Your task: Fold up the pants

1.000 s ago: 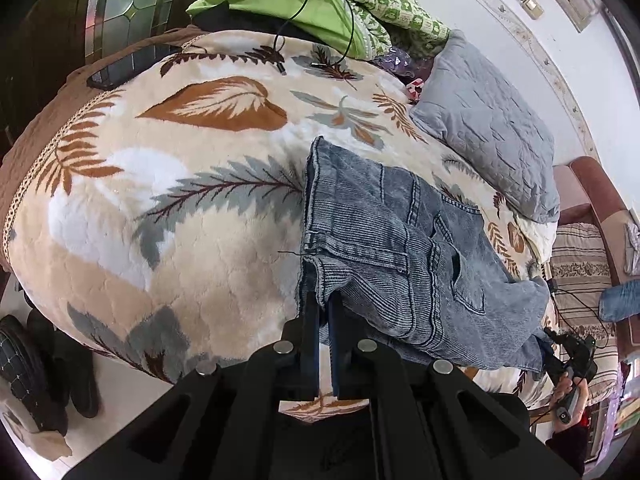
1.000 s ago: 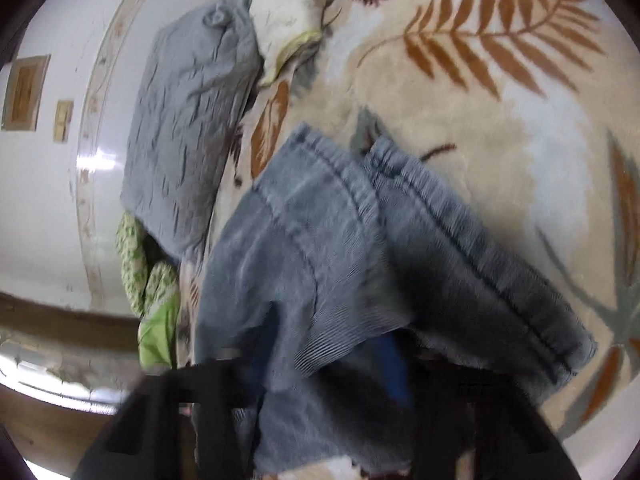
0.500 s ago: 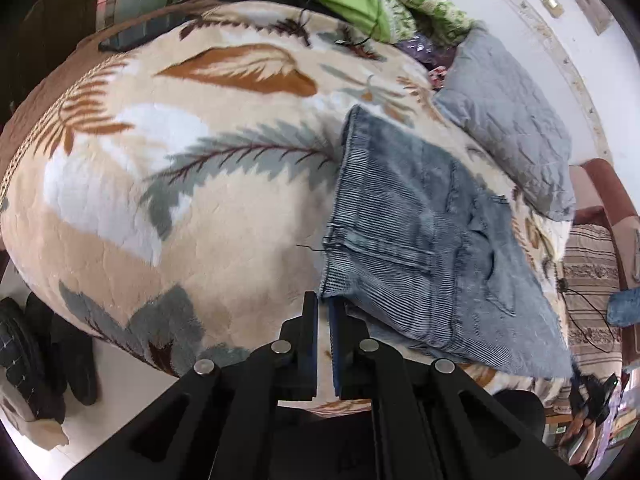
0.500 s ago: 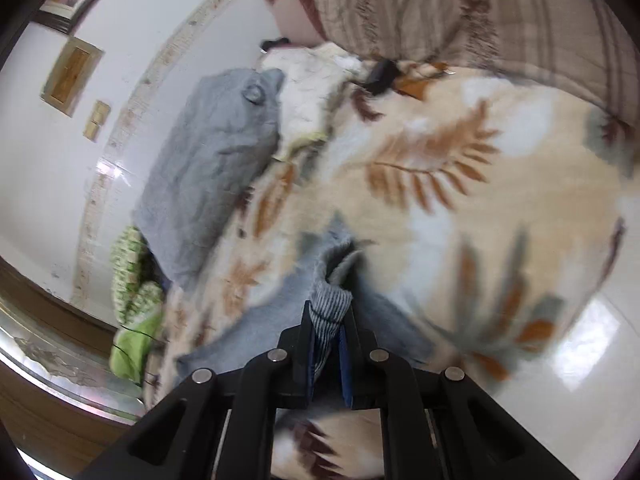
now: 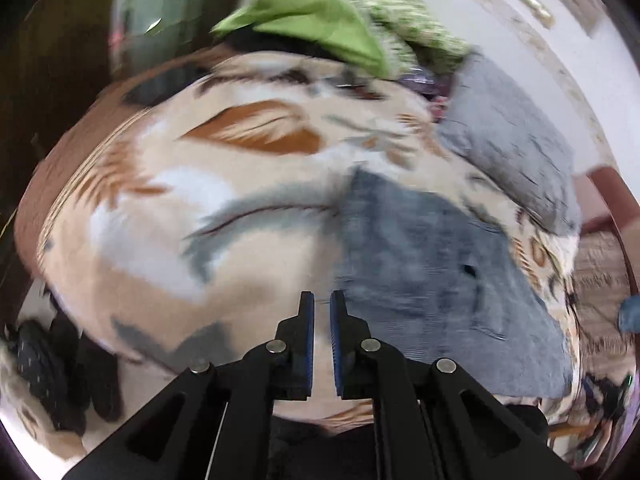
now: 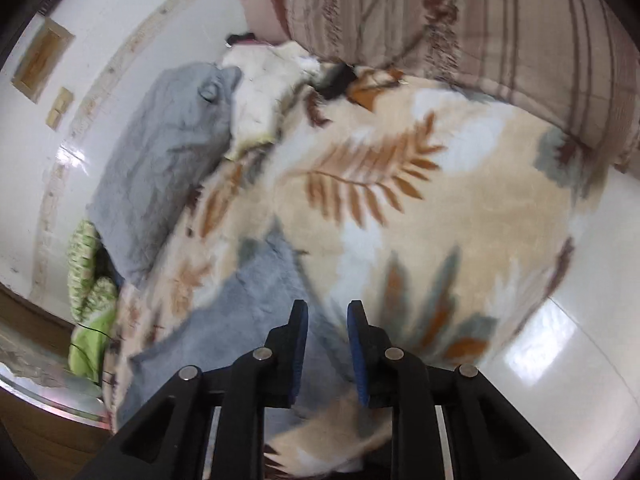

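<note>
- Leftmost in the left wrist view, dark shoes [image 5: 64, 364] sit on the floor below the near-left edge of the bed; the picture is blurred, so their details cannot be told.
- Next comes the leaf-patterned blanket [image 5: 192, 216], cream with rust and grey fronds, spread over the bed.
- At its far edge lies a bright green cloth [image 5: 320, 20], with a green-and-white patterned fabric [image 5: 416, 28] just right of it.
- Near the middle, the left gripper [image 5: 322, 300] hovers over the blanket's near edge — its blue-padded fingers stand slightly apart with nothing between them, released.
- Right of that gripper the pants [image 5: 432, 280], grey-blue denim, lie folded flat on the blanket; their left edge is just beside the fingertips, and I cannot tell whether it touches them.
- Beyond the pants to the far right, a grey quilted pillow [image 5: 516, 148] rests against the white wall.
- In the right wrist view the same pillow [image 6: 160, 172] appears at the far left, and the pants [image 6: 248, 312] lie near left on the blanket [image 6: 460, 216].
- At near centre the right gripper [image 6: 327, 308] is parted wider, empty — the pants' edge lies beneath and left of its left finger.
- Farthest right, a striped brown cushion [image 6: 500, 20] rises beyond the blanket, with glossy white floor [image 6: 560, 340] at the near right.
</note>
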